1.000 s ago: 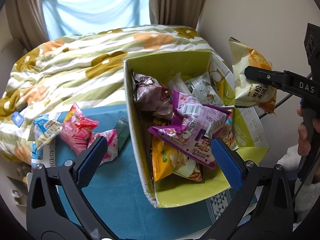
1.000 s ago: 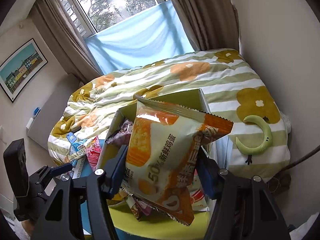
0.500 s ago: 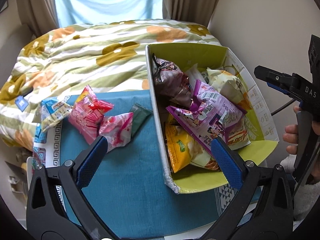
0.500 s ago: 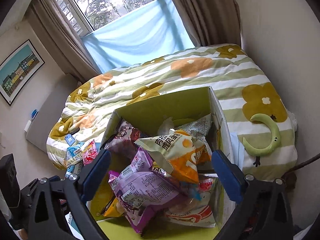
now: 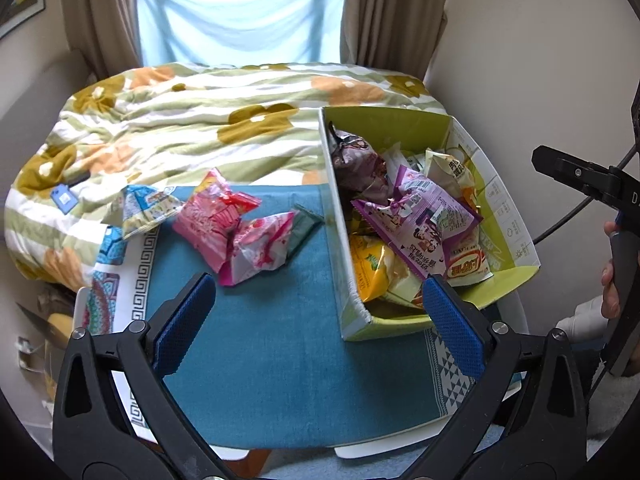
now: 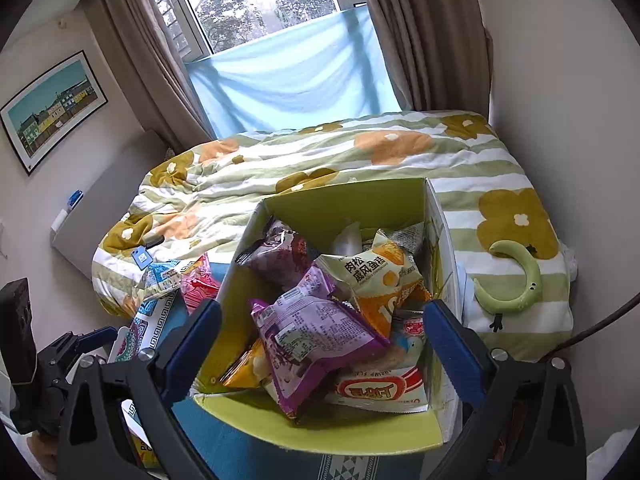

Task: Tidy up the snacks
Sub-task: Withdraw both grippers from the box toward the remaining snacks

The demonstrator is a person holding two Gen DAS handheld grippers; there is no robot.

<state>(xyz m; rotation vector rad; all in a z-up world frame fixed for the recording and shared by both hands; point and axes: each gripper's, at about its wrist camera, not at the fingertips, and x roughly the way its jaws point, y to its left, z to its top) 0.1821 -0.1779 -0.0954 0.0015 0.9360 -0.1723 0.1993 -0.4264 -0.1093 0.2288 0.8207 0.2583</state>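
Observation:
A green cardboard box (image 5: 384,124) (image 6: 344,204) stands on the teal cloth (image 5: 280,344), filled with several snack packets. A cream-and-orange packet (image 6: 380,276) (image 5: 448,168) lies on top, next to a purple one (image 6: 312,332) (image 5: 420,216). Left of the box, loose on the cloth, lie two pink packets (image 5: 212,220) (image 5: 260,248), a dark green one (image 5: 306,222) and a blue-white one (image 5: 146,208). My right gripper (image 6: 322,308) hangs open over the box's near end, holding nothing. My left gripper (image 5: 316,284) is open above the cloth, near the box's front left corner.
A bed with a flowered duvet (image 5: 192,120) lies behind the table. A green crescent toy (image 6: 516,280) rests on it right of the box, and a blue card (image 5: 64,198) at its left. A wall is close on the right. A person's hand (image 5: 612,280) holds the right gripper's handle.
My right gripper opened and let go of the cream-and-orange packet, which now lies in the box. My left gripper shifted left, bringing the loose packets on the cloth nearer the middle of its view.

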